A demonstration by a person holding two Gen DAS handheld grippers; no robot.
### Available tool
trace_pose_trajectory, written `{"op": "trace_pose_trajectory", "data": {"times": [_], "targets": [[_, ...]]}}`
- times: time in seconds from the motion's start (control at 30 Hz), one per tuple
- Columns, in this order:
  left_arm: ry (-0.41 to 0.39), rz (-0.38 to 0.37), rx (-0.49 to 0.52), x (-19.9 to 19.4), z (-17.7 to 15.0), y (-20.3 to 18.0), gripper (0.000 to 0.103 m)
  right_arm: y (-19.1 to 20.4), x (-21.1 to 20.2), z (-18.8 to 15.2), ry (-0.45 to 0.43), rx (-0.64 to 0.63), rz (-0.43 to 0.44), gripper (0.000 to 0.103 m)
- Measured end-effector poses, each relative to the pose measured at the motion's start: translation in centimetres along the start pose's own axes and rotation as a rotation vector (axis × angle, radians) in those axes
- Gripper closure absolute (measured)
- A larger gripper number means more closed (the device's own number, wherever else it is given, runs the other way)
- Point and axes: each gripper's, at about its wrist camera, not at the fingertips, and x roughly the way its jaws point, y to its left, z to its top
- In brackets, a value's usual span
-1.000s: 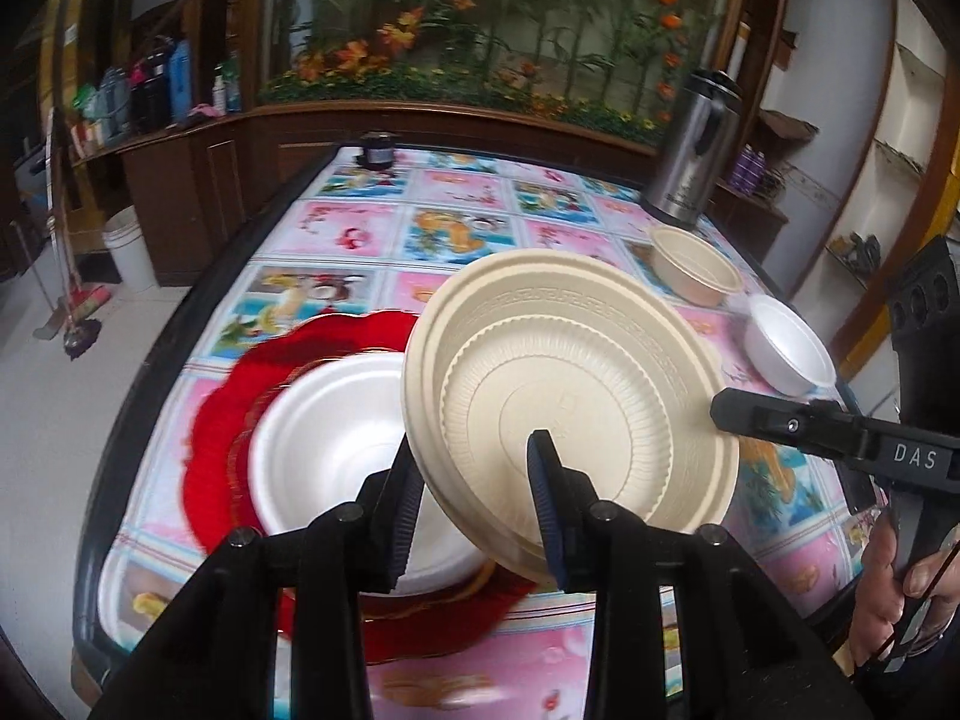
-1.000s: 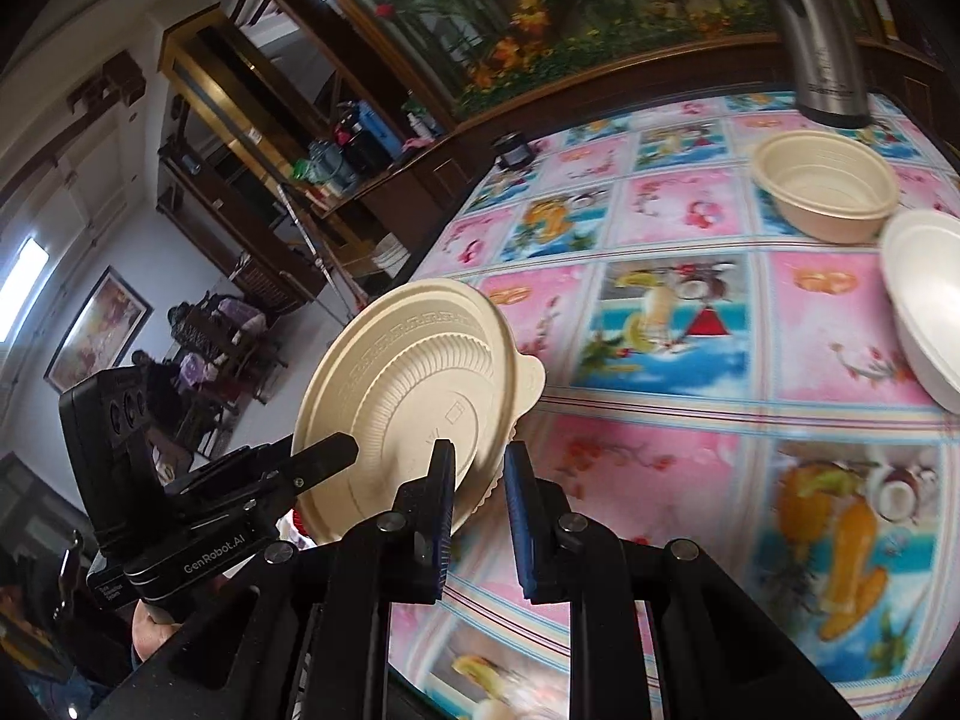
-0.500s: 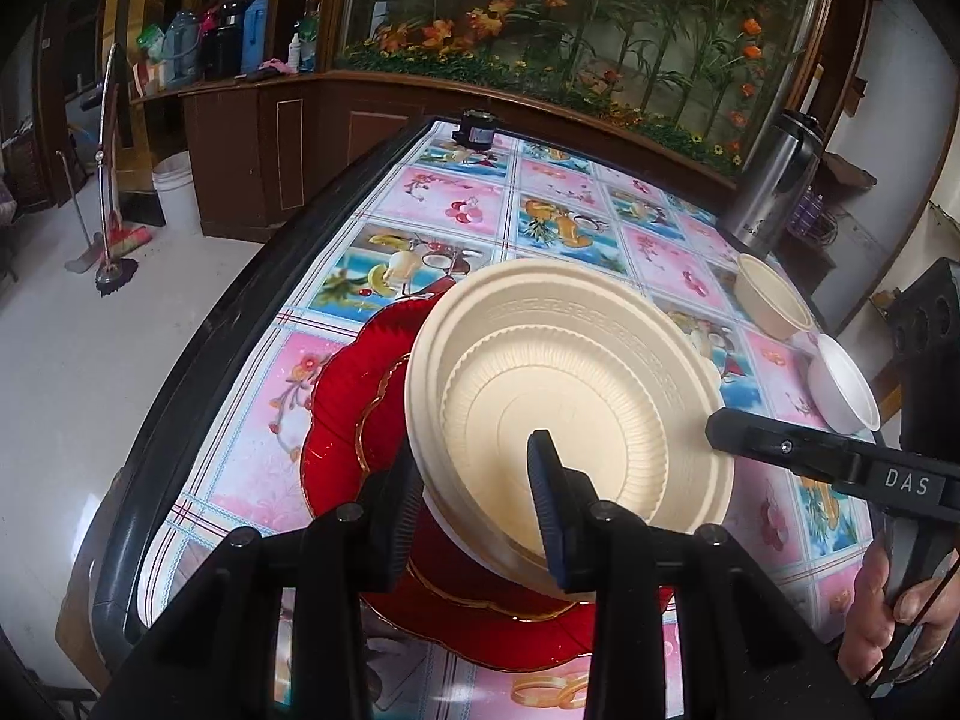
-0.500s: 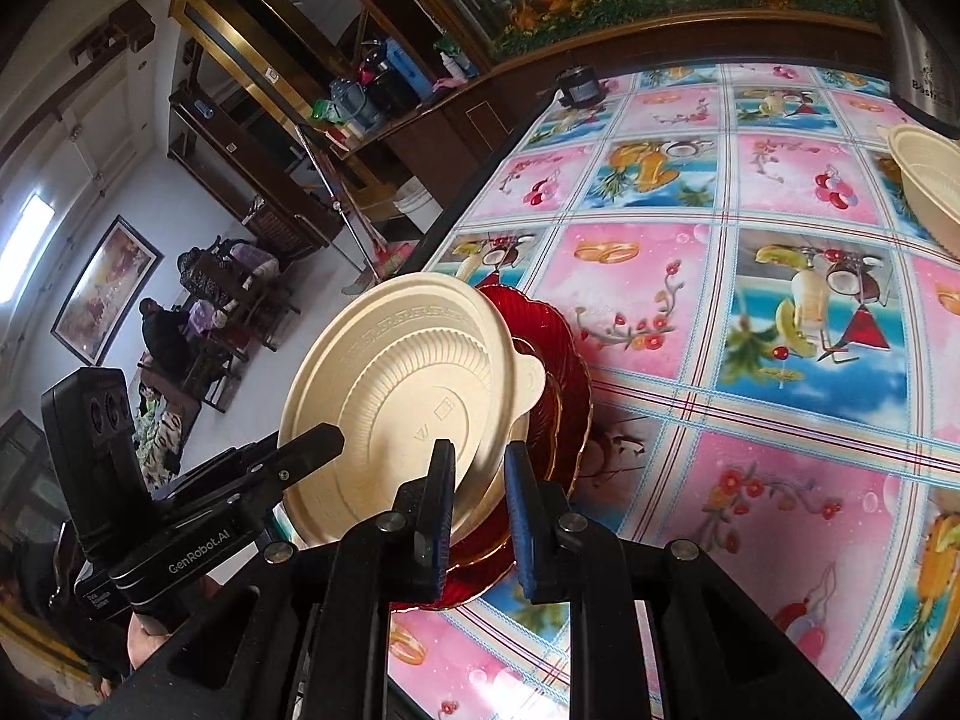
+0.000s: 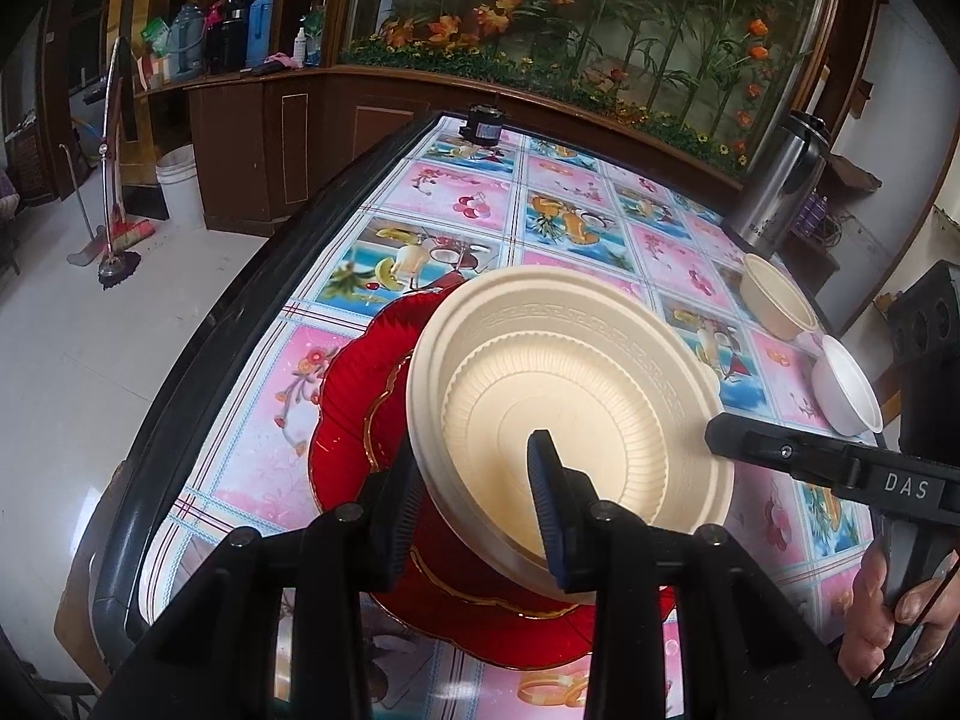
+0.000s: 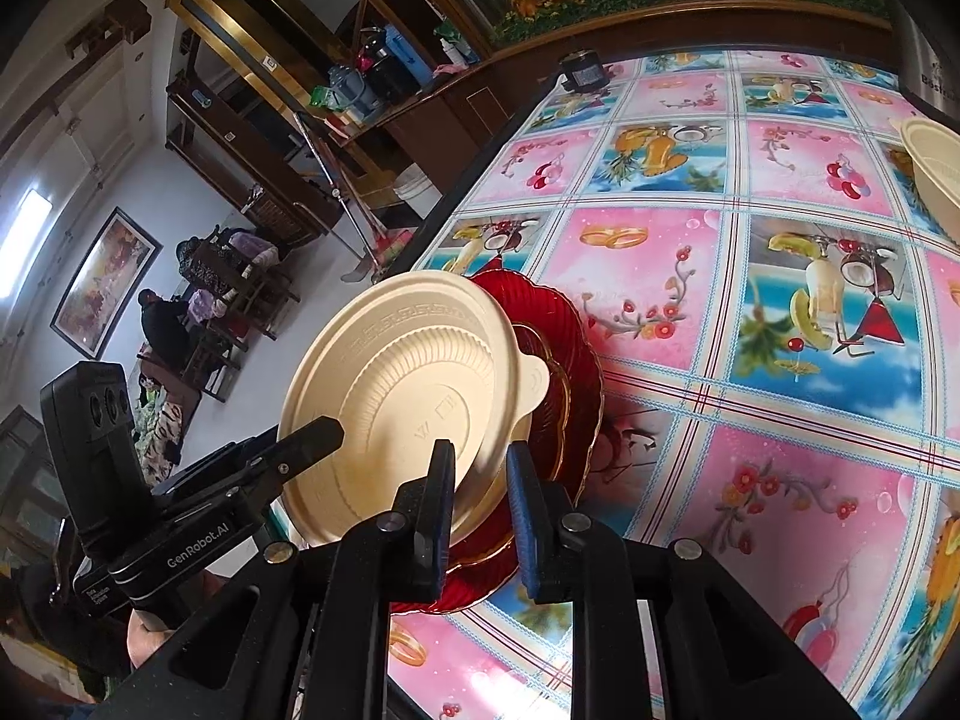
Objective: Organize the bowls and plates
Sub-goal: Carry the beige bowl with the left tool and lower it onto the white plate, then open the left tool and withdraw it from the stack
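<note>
We hold the cream plate [image 5: 570, 414] tilted just above the red plate [image 5: 354, 402] near the bench [image 5: 456, 198] edge. Our left gripper [image 5: 474, 498] clamps its near rim, and our right gripper [image 6: 477, 492] pinches the opposite rim. The red plate lies directly below, so lowering and levelling looks like the coming move.

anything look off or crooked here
The beige plate is tilted, not flat: both tongs, left and right, pinch its rim, holding it at a slant over the red plate. Nothing looks spilled or broken.
</note>
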Motion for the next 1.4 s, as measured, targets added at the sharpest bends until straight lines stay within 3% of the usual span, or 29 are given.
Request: {"op": "trace_pose_trajectory", "data": {"times": [0.07, 0.13, 0.2, 0.43, 0.67, 0.8, 1.0, 1.13, 1.17, 1.27, 1.4], "targets": [[0.0, 0.002, -0.004, -0.1, 0.0, 0.0, 0.067, 0.0, -0.1, 0.0, -0.002, 0.002, 0.002, 0.082], [-0.002, 0.0, -0.01, -0.2, -0.1, -0.1, 0.057, 0.0, -0.3, -0.1, -0.004, 0.002, 0.011, 0.081], [-0.009, 0.004, -0.015, -0.5, -0.1, -0.1, 0.053, 0.1, -0.6, -0.2, -0.009, -0.004, 0.013, 0.079], [-0.035, 0.014, -0.022, -1.7, 0.0, -0.1, 0.051, -0.5, -2.0, -0.5, -0.038, 0.012, 0.033, 0.074], [-0.122, 0.006, 0.059, -4.1, 0.1, -3.2, 0.04, -2.8, -5.2, -1.2, -0.101, 0.065, 0.045, 0.074], [-0.12, -0.038, 0.131, -4.4, -0.3, -6.3, 0.037, -5.6, -8.0, -1.5, -0.162, 0.121, 0.021, 0.074], [-0.073, -0.13, 0.28, -3.5, -2.1, -12.4, 0.035, -11.4, -14.0, -1.5, -0.296, 0.217, -0.091, 0.073], [0.013, -0.202, 0.361, -1.6, -4.0, -16.1, 0.034, -15.1, -17.4, -1.5, -0.354, 0.267, -0.226, 0.053], [0.044, -0.222, 0.382, -1.0, -4.6, -17.1, 0.034, -15.9, -18.0, -1.5, -0.361, 0.279, -0.253, 0.052], [0.116, -0.264, 0.439, 0.4, -6.3, -19.2, 0.034, -18.3, -18.6, -0.9, -0.335, 0.288, -0.343, 0.051], [0.153, -0.266, 0.491, 1.1, -7.8, -20.7, 0.034, -20.5, -17.3, 0.2, -0.246, 0.272, -0.405, 0.05]]}}
